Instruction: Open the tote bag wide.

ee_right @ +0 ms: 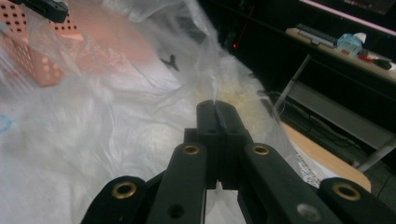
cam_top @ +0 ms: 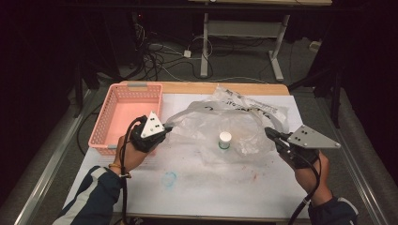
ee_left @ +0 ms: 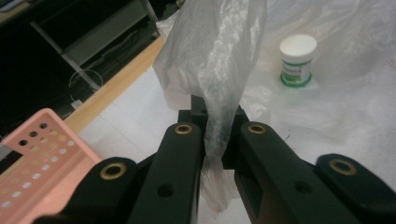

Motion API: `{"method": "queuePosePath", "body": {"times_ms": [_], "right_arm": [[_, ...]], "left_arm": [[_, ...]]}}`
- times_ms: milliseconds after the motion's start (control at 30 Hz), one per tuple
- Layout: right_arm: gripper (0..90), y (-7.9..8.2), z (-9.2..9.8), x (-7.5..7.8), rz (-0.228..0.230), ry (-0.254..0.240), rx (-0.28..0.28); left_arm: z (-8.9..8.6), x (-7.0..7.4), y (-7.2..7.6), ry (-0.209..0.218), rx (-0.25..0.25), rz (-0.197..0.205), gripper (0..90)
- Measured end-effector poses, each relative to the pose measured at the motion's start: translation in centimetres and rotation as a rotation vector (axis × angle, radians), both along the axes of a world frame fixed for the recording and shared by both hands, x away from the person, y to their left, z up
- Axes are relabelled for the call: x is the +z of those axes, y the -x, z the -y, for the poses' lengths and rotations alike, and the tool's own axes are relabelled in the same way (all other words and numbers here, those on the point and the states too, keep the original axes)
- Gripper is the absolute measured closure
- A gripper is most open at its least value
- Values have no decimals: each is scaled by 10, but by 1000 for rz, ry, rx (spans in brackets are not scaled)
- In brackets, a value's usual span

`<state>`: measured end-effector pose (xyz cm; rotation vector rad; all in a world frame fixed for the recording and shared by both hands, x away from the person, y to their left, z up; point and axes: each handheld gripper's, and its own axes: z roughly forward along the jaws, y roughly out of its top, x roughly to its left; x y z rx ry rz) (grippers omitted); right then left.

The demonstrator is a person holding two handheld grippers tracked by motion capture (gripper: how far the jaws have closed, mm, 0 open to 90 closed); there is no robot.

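I held the bag (cam_top: 220,123) at two points. My left gripper (cam_top: 165,127) had its fingers (ee_left: 184,144) clenched on a bunched fold of the film at the bag's left end, on the side toward the basket (cam_top: 127,115). In the left gripper view the film ran between the pads and hung out below them. My right gripper (cam_top: 268,132) had its fingers (ee_right: 212,119) clenched on the film at the bag's right edge; in the right gripper view the pads met with a thin pleat pinched between them.

The bag lay spread on the counter (cam_top: 211,187), right of the basket. Its long axis ran left to right, from one gripper to the other. The jar (cam_top: 225,139) stood upright right of the basket and about midway along that axis, nearer the person than the middle of the bag. I could not tell whether the jar sat inside the film or on top of it.

The jar lay right of my left fingers and left of my right fingers, with neither hand clearly closer. I judged that the coming move depended on this: any lift or spread along the bag's axis would act on the jar between the two grips, so both ends needed to rise evenly or the jar could tip.
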<state>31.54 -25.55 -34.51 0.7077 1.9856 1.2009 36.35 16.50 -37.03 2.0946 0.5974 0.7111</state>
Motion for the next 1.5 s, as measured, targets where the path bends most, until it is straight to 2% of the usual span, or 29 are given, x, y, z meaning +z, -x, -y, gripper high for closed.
{"method": "queuePosePath", "body": {"times_ms": [133, 367, 533, 733, 900, 1133, 1333, 1500], "right_arm": [[900, 4, 1, 15, 34, -8, -6], [900, 9, 3, 46, 130, -21, 0], [900, 2, 6, 56, 163, -40, -20], [900, -17, 13, 53, 159, -66, -62], [900, -34, 21, 49, 139, -108, -85], [900, -56, 22, 40, 107, -115, -112], [900, -69, 26, 33, 85, -135, -137], [900, -75, 32, 30, 75, -133, -157]], "left_arm": [[-6, 12, 3, 28, 6, 28, 867], [-11, 35, 5, 91, -6, 71, 867], [-8, 46, 0, 110, -6, 94, 866], [3, 53, -9, 124, -15, 116, 866], [12, 55, -20, 143, -27, 125, 865], [31, 49, -36, 167, -47, 131, 866], [43, 40, -47, 233, -83, 136, 866], [47, 35, -55, 268, -67, 138, 866]]}}
